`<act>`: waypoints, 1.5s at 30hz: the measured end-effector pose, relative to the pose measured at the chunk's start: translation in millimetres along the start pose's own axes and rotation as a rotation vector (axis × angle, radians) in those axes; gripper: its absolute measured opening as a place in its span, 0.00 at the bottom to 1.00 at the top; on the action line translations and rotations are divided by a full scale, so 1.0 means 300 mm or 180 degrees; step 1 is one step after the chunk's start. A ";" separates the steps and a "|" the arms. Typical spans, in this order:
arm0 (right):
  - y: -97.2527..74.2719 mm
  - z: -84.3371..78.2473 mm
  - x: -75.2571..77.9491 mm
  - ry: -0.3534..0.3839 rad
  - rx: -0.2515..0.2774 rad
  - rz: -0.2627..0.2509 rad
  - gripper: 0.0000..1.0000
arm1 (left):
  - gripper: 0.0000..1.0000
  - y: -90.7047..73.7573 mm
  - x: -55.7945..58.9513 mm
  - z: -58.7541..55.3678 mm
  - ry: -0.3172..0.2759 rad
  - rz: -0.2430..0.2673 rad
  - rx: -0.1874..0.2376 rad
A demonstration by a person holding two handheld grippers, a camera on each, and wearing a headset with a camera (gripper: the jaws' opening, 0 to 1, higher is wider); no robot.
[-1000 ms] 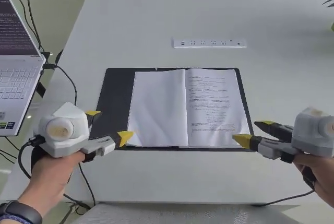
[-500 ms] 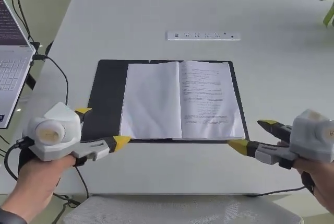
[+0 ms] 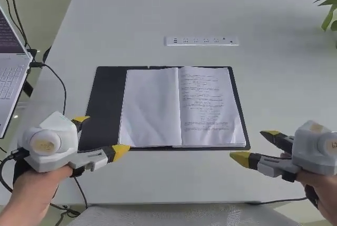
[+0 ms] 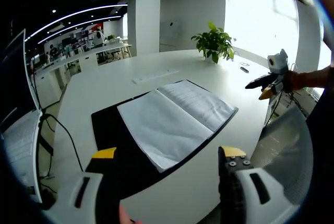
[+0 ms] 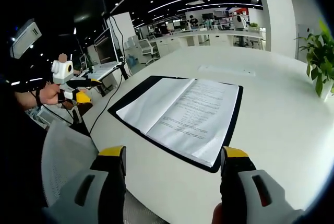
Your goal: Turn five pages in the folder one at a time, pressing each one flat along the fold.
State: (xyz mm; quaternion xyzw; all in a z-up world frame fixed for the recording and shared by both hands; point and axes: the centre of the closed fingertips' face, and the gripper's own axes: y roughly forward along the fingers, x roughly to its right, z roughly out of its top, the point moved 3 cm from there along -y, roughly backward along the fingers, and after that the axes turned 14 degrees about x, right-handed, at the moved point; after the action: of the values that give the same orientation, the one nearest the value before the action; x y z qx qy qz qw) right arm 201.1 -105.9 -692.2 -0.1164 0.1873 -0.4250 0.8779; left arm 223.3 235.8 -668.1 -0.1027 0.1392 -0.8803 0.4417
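A black folder [image 3: 108, 105] lies open on the white table, with a blank page [image 3: 150, 107] on the left and a printed page [image 3: 208, 105] on the right. The left gripper view has the folder [image 4: 112, 130] ahead, and the right gripper view has the folder [image 5: 130, 96] ahead too. My left gripper [image 3: 100, 136] hovers open off the folder's near left corner. My right gripper [image 3: 255, 146] hovers open off its near right corner. Neither touches the pages. Both stand open and empty in their own views, left gripper [image 4: 169, 153] and right gripper [image 5: 172, 153].
A white power strip [image 3: 201, 41] lies beyond the folder. A laptop [image 3: 8, 73] with a cable [image 3: 60, 86] sits at the far left edge. A plant [image 3: 329, 10] stands at the right. A chair back [image 3: 174, 215] is just below the table's near edge.
The head camera has shifted, so the folder sits slightly differently in the picture. Both grippers have drawn back toward the near edge, the right one now clear of the folder's corner.
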 end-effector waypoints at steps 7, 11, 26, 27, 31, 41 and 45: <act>-0.007 -0.002 0.010 0.0047 0.0005 -0.0044 0.74 | 0.76 0.029 0.022 0.015 0.0020 -0.0068 -0.0009; -0.012 -0.003 0.017 0.0077 0.0024 -0.0058 0.73 | 0.76 0.047 0.025 0.019 0.0038 -0.0125 -0.0013; -0.033 -0.017 0.044 0.0143 0.0036 -0.0149 0.73 | 0.75 0.230 0.200 0.090 0.0145 -0.0601 0.0011; -0.034 -0.016 0.047 0.0146 0.0041 -0.0154 0.73 | 0.75 0.242 0.208 0.096 0.0148 -0.0622 0.0016; -0.040 -0.012 0.057 0.0175 0.0067 -0.0173 0.73 | 0.75 0.290 0.238 0.119 0.0194 -0.0707 0.0029; -0.057 -0.012 0.066 0.0248 0.0116 -0.0194 0.72 | 0.74 0.404 0.309 0.173 0.0268 -0.0886 0.0064; -0.062 -0.016 0.065 0.0271 0.0122 -0.0204 0.72 | 0.73 0.471 0.368 0.193 0.0329 -0.1016 0.0070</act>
State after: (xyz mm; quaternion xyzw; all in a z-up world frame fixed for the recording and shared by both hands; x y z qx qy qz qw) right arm 196.9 -132.9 -694.2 -0.0874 0.2125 -0.4611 0.8571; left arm 281.8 57.0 -654.9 -0.0731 0.1340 -0.9449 0.2896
